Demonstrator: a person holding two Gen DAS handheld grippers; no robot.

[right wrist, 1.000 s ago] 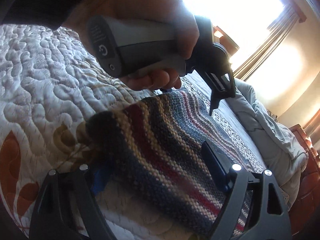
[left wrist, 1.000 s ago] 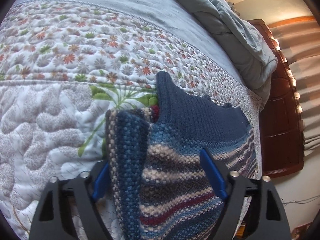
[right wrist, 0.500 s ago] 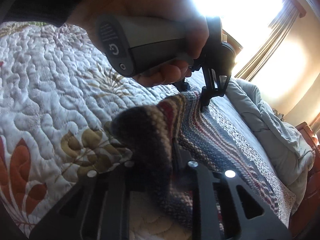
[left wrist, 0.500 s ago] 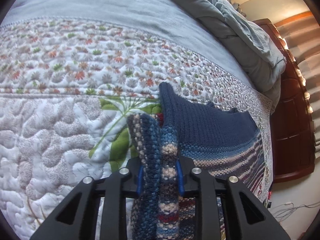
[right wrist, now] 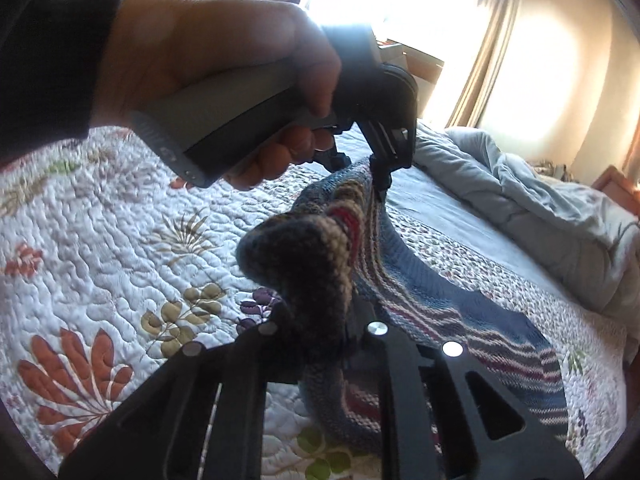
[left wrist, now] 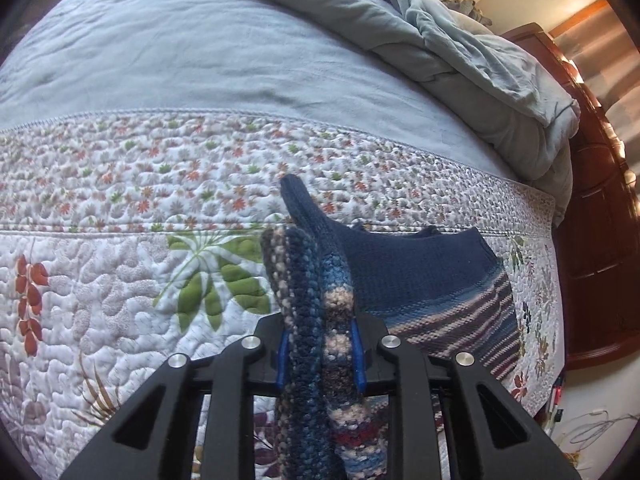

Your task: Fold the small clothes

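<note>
A small knitted sweater (left wrist: 416, 276), navy at the top with blue, cream and red stripes, lies partly on a floral quilt (left wrist: 120, 280). My left gripper (left wrist: 320, 356) is shut on a bunched edge of it and lifts that edge. My right gripper (right wrist: 320, 328) is shut on another bunched striped edge of the sweater (right wrist: 440, 312). In the right wrist view the left gripper (right wrist: 380, 184) pinches the knit just beyond, held by a hand. The rest of the sweater drapes down to the quilt.
A light blue sheet (left wrist: 200, 60) covers the bed beyond the quilt, with a crumpled grey-blue duvet (left wrist: 460, 40) at the far side. A dark wooden headboard (left wrist: 592, 240) stands at the right. A bright window with curtains (right wrist: 460, 20) is behind.
Both grippers have shut on the sweater's edges, which were between open jaws a second ago. Both held edges have risen off the quilt and the knit has bunched up.
</note>
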